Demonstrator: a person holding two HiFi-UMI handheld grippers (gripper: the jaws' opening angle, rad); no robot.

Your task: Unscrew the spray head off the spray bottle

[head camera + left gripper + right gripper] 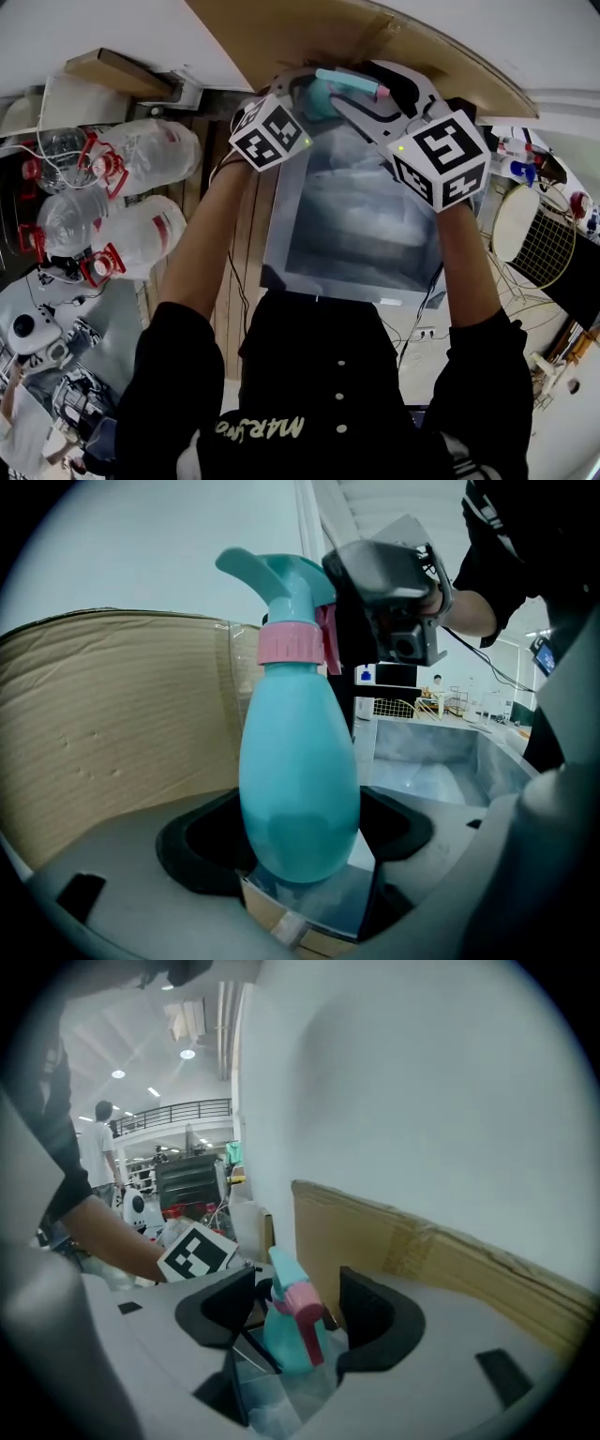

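Nearest me in the left gripper view, the left gripper (300,841) has its two black pads pressed against the fat lower body of the spray bottle (300,761), one on each side. It carries the bottle upright in the air. The teal spray head (281,583) and pink collar (289,644) stand well above those jaws.

Just beyond, the right gripper (298,1316) meets the top of the bottle from the opposite side. I read its jaws as spread: the spray head sits between them with a gap on either side, and neither pad touches it. Farther off, a cardboard sheet (112,714) stands against a white wall.

In the head view, a grey bin (281,234) lies below the two grippers, and the bottle hangs over its far end as far as I can tell. Inside the bin I see only a pale, wrinkled sheen, and I cannot tell what it is. Left of the bin lie several big clear jugs (141,150) with red handles. I cannot tell whether they hold anything.

From above, the marker cubes cover most of the bottle, so only a teal patch shows between them. The bin's near edge is hidden behind the person's dark shirt (309,375). In the left gripper view, the bottle's base is partly lost between the pads.
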